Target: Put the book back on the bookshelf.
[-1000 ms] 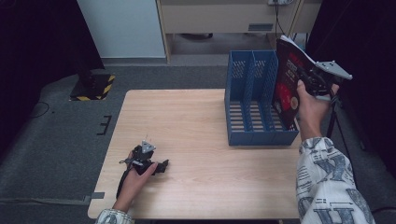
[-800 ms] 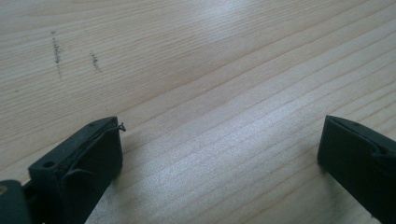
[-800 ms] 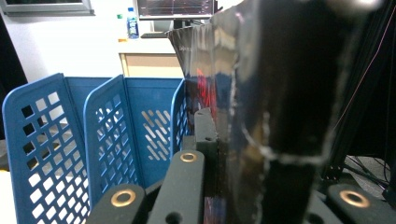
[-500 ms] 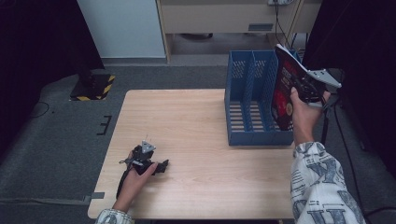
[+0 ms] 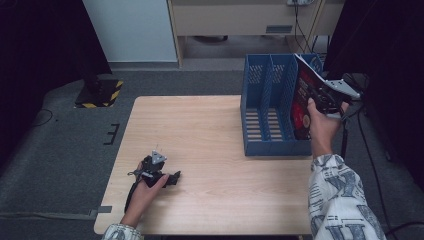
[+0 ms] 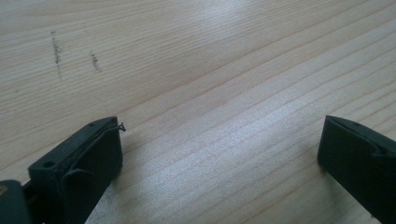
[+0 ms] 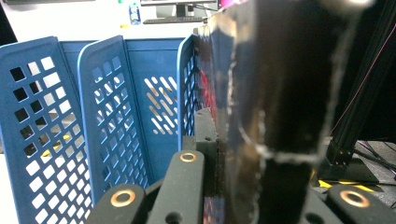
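The red and black book stands nearly upright in the rightmost compartment of the blue file rack, its lower part down between the dividers and its top corner tilting up and to the right above the rack's rim. The right gripper clamps the book's near edge, its jaws pressed onto the cover from both sides; in the right gripper view the glossy dark cover rises straight up between them, very close to the lens and blurred, with a hint of red print at its left edge.

Nearest the person, at the front left of the wooden table, the left gripper lies in the left hand, resting on the tabletop and pointing right. Its jaws are spread wide with nothing between them; the left gripper view shows bare wood grain in the gap and two small dark scuffs farther off.

Farther along, at the table's right side, the rack has three compartments with slotted floors and perforated walls; the left and middle ones hold nothing.

Beyond the table lies grey carpet, with a yellow-and-black striped base plate at the left and a pale cabinet at the back.
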A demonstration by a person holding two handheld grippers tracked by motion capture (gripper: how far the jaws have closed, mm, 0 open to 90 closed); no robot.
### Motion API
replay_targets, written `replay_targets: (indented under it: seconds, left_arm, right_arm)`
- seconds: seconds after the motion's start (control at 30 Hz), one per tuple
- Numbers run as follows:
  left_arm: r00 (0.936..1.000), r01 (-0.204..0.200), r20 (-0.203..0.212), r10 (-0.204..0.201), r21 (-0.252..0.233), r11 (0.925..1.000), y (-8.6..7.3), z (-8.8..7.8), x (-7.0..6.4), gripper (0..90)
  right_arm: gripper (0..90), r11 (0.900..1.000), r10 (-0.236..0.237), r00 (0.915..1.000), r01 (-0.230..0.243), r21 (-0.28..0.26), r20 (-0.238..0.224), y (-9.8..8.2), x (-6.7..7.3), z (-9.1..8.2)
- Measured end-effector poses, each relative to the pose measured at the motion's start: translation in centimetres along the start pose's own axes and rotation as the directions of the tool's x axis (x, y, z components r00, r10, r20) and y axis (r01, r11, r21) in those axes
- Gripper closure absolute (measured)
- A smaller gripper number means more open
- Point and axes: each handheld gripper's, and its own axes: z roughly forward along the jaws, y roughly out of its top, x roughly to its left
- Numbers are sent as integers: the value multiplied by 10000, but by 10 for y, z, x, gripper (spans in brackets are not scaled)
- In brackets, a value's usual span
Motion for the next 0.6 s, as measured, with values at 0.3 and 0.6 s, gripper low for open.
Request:
replay_targets:
  seconds: [0.3, 0.6]
  left_arm:
    - [10000, -3, 11, 3, 0, 10000, 0, 0, 0, 0]
    - [10000, -8, 17, 8, -2, 10000, 0, 0, 0, 0]
  right_arm:
    - [867, 9999, -72, 9999, 74, 148, -138, -1, 2, -1]
    - [864, 9990, -277, 9991, 288, 332, -328, -2, 2, -2]
